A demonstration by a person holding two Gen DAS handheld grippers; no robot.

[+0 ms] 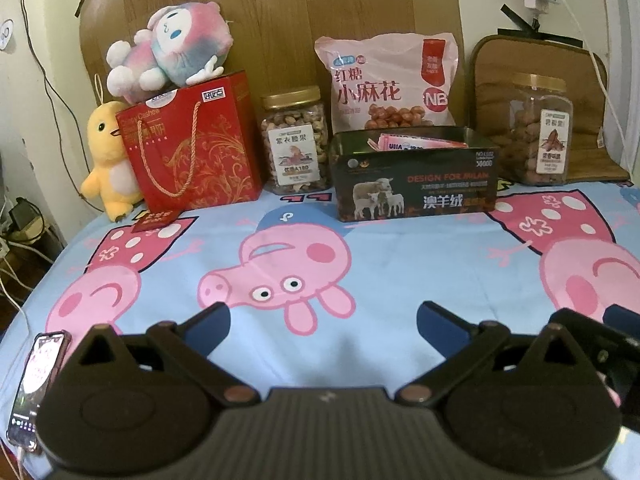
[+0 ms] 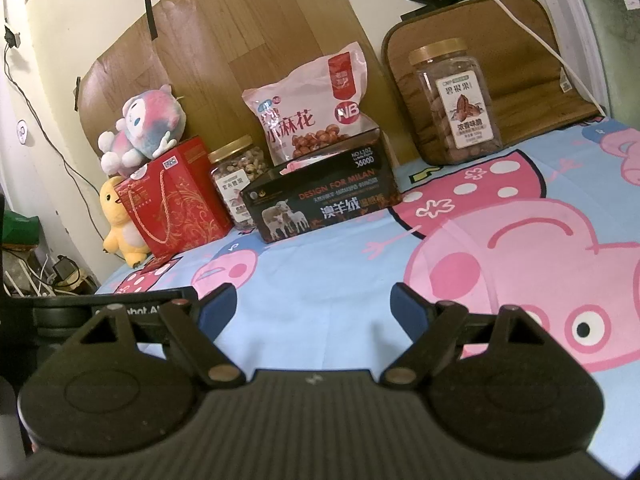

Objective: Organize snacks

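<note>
Most of what we see is the cartoon-pig sheet [image 1: 400, 248], its far side lined with the snacks, and both wrist views crop it at the edges. Next in size, the pink snack bag [image 1: 390, 80] leans on the wood-grain board [image 1: 260, 20], its bottom hidden behind the dark open box [image 1: 416, 182]; inside that box we make out only the tips of pink packets [image 1: 416, 145]. Left of the box stands the red gift bag [image 1: 192, 140], which covers part of the yellow duck toy [image 1: 105, 156] and carries the pink-and-blue plush [image 1: 172, 46]. Between gift bag and box stands the cashew jar [image 1: 296, 140]; the pecan jar [image 2: 458, 104] stands apart on the right against a brown cushion [image 2: 520, 48], its label too blurred in the left view to read. Our left gripper [image 1: 323, 318] and right gripper [image 2: 312, 304] both hover over bare sheet, jaws spread wide, nothing between them. A phone [image 1: 34, 388] is half cut off behind the left gripper's body.
</note>
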